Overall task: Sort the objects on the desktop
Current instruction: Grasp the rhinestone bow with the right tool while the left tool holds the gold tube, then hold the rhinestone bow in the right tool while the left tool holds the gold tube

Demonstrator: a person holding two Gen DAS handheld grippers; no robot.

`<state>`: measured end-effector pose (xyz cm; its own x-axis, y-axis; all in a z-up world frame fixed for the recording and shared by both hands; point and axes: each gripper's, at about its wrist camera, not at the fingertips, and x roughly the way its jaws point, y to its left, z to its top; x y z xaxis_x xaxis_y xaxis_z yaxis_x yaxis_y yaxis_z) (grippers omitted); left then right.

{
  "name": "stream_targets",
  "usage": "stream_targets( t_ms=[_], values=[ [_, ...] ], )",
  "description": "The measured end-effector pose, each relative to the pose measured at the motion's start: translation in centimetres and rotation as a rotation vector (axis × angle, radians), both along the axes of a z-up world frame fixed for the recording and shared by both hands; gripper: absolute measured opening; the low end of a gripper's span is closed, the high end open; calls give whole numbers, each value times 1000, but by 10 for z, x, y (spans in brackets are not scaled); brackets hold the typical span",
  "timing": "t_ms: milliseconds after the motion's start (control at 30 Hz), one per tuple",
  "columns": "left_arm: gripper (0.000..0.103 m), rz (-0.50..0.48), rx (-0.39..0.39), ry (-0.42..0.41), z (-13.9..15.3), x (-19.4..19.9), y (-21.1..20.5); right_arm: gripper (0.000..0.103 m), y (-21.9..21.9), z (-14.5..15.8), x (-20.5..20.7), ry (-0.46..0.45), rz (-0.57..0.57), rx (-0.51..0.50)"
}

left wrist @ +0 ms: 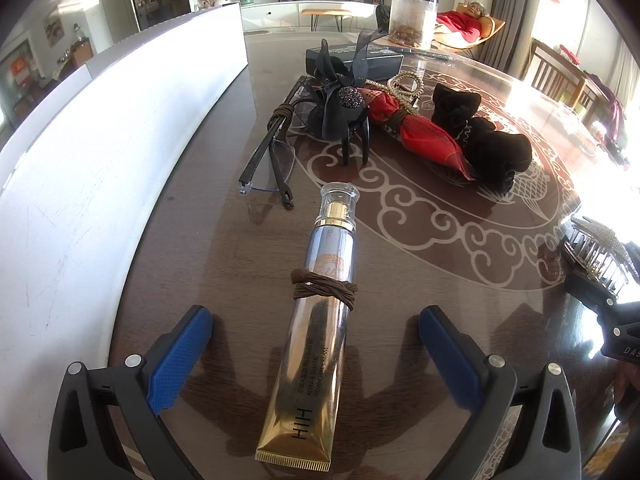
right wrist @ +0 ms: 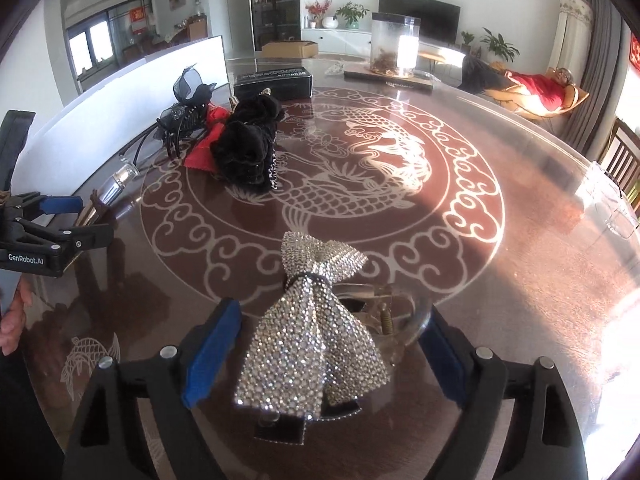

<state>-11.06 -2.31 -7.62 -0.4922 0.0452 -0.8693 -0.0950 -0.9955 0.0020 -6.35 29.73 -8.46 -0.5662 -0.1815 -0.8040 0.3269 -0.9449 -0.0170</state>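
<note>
Looking down my left hand-held gripper (left wrist: 316, 344), I see its blue pads spread wide on either side of a gold and silver cream tube (left wrist: 316, 320) that lies flat on the table (left wrist: 420, 252), a brown hair tie (left wrist: 324, 286) wound round its middle; neither pad touches the tube. Beyond its clear cap lie a pair of glasses (left wrist: 272, 160), a black bow hair claw (left wrist: 340, 108), a red cloth bundle (left wrist: 420, 132) and a black velvet scrunchie (left wrist: 488, 140), all close together, with a dark box (left wrist: 352, 62) behind them.

My right hand-held gripper (right wrist: 332, 344) also stands wide, its pads flanking a rhinestone bow hair clip (right wrist: 316, 328) that rests on the table over a clear clamp; I see a gap on each side, so nothing is gripped. A clear jar (right wrist: 394, 46) stands far back.
</note>
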Motion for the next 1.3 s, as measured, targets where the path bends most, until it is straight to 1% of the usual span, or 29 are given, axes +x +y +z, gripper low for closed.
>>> stream_targets(
  t_ms=[67,100,133,267,1300],
  values=[
    [103,0,0,0,0,0,0,90,3,0,-1,-3,-29,-14],
    [103,0,0,0,0,0,0,93,3,-1,-2,-4,-37,-6],
    [103,1,1,0,0,-1,0,98,3,-2,-2,-9,-38,-5],
    [103,0,0,0,0,0,0,103,4,-4,-3,-21,-40,-3],
    [103,11,-1,0,-3,-1,3,103,4,-5,-3,-21,-40,-4]
  ],
)
